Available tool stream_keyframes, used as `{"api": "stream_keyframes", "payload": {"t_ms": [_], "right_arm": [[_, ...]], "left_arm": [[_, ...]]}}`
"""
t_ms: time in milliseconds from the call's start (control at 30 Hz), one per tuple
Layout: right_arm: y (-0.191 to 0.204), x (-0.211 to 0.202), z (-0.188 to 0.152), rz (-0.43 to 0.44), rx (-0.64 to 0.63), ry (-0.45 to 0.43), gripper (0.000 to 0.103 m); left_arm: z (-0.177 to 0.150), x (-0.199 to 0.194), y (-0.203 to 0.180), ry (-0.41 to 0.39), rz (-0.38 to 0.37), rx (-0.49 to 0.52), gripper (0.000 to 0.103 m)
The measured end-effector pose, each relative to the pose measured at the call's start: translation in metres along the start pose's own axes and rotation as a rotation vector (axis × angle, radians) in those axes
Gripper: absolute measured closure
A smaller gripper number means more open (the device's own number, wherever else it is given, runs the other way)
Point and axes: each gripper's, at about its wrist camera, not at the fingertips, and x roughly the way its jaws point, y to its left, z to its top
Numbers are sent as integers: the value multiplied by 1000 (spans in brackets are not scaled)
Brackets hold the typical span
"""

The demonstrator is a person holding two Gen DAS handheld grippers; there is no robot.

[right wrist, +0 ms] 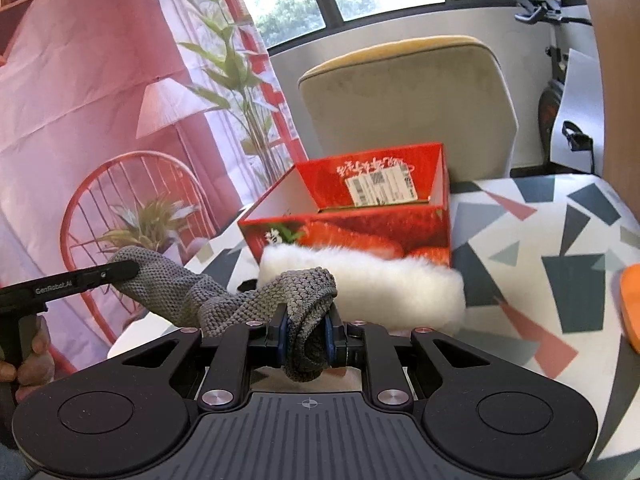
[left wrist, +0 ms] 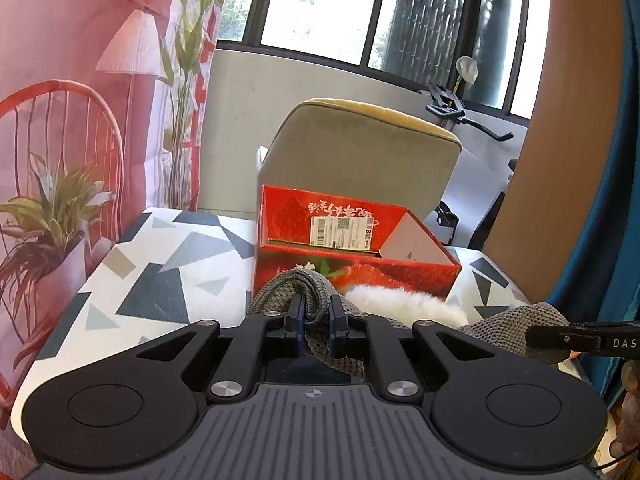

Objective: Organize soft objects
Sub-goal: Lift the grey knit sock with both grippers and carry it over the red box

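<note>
A grey knitted scarf (left wrist: 316,312) with a white fleece lining (right wrist: 380,280) is held stretched between both tongs: the left tongs (left wrist: 316,318) are clamped on one end, the right tongs (right wrist: 306,330) on the other. It is held above the bench (left wrist: 160,264), just before the open red box (right wrist: 360,220) near the far edge.

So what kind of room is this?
Probably a room at home: there's a cushioned chair, an exercise bike by the big windows, and a curtain with printed plants.
</note>
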Motion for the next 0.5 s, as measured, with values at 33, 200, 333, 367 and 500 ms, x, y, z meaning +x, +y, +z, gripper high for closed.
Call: {"api": "stream_keyframes", "payload": {"t_ms": [33, 200, 333, 367, 500], "right_arm": [[0, 1, 2, -6, -6, -2, 87], [1, 10, 17, -14, -37, -16, 87], [0, 19, 39, -24, -66, -23, 87], [0, 22, 46, -30, -82, -28, 87], [-6, 37, 71, -73, -132, -56, 87]], "left_arm": [[2, 1, 0, -1, -2, 0, 91], [17, 7, -3, -31, -3, 36, 91], [36, 24, 2, -22, -20, -2, 91], [41, 31, 5, -15, -32, -22, 91], [57, 60, 7, 18, -44, -70, 91]]}}
